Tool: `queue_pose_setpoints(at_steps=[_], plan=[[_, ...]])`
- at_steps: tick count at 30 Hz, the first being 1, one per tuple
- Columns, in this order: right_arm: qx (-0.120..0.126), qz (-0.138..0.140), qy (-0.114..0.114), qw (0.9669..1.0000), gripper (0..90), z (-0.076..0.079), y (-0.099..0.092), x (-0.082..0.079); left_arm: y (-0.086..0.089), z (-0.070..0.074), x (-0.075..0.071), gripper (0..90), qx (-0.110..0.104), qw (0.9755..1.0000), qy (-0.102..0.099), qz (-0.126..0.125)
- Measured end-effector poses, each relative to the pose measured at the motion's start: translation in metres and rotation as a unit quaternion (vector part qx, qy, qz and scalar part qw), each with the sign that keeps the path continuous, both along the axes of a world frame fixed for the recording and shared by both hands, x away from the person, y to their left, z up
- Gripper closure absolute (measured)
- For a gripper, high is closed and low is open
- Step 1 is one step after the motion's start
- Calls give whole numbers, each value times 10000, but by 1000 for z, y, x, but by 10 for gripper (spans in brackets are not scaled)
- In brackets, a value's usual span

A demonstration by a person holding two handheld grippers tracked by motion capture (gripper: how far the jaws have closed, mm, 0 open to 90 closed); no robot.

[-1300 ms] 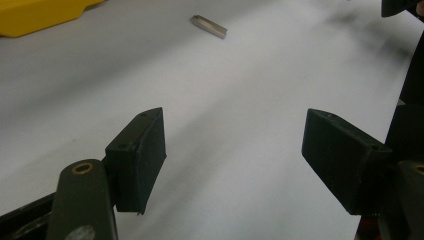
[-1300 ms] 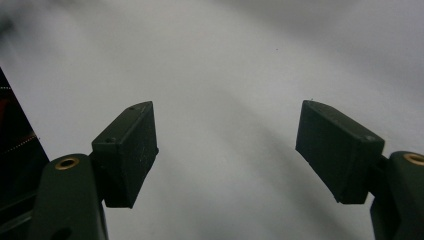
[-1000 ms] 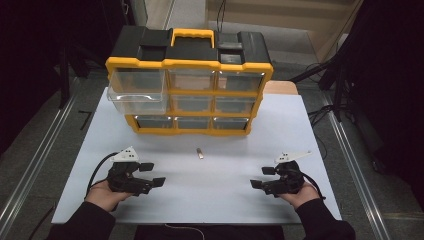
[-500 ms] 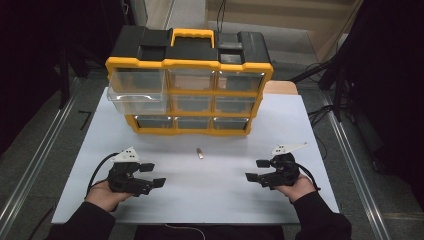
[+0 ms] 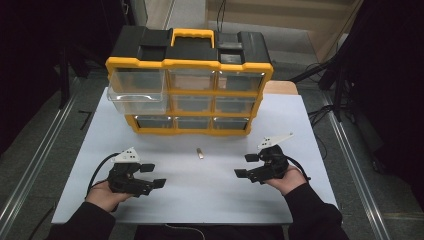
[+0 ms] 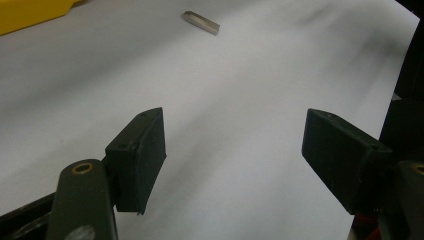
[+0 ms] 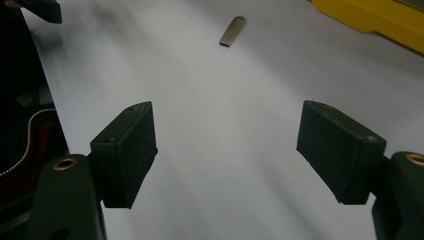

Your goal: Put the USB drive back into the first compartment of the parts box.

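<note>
A small metal bar (image 5: 200, 153) lies flat on the white table (image 5: 210, 195), alone in the bare stretch in front of the organizer (image 5: 189, 85) and well apart from both hands. It sits roughly midway between them, slightly nearer the cabinet, so either side could reach it.

The left tongs (image 5: 152, 176) rest low over the table near its front edge, jaws spread wide with nothing between them; in the left gripper view the bar (image 6: 200, 22) shows far ahead, up and left of the gap. The right tongs (image 5: 246, 165) are likewise wide and empty, angled inward toward the middle; in the right gripper view the bar (image 7: 233, 31) lies ahead, almost in line with the gap, which suggests this hand is the one lining up for the pick.

The organizer's top-left drawer (image 5: 136, 91) stands pulled out beyond its neighbours, probably left open to receive the bar.
</note>
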State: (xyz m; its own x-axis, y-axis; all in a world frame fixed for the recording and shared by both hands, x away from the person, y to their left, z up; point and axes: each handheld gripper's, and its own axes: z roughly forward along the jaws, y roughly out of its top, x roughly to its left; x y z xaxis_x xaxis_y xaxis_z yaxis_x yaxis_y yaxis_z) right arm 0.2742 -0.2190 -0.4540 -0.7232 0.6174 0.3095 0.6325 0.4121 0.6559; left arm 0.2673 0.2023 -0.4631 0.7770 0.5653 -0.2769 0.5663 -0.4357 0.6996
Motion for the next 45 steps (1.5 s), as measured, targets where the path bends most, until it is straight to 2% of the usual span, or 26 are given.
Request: queue_pose_setpoints(at_steps=[16, 19, 29, 33, 38, 45], plan=[[-64, 3, -18, 10000, 218, 25, 19, 15, 0, 1, -1, 267, 28, 10000, 15, -16], [80, -81, 8, 9999, 204, 31, 25, 21, 0, 1, -1, 268, 26, 10000, 17, -15], [-18, -138, 24, 9999, 198, 36, 43, 34, 0, 0, -1, 268, 26, 10000, 17, -18], [-56, -128, -17, 9999, 198, 40, 58, 43, 1, 0, -1, 267, 85, 10000, 4, 5], [-63, -80, -79, 9999, 199, 43, 73, 50, 2, 0, -1, 267, 53, 10000, 24, -3], [-111, -62, -62, 9999, 199, 40, 90, 60, 5, 1, -4, 267, 28, 10000, 23, 52]])
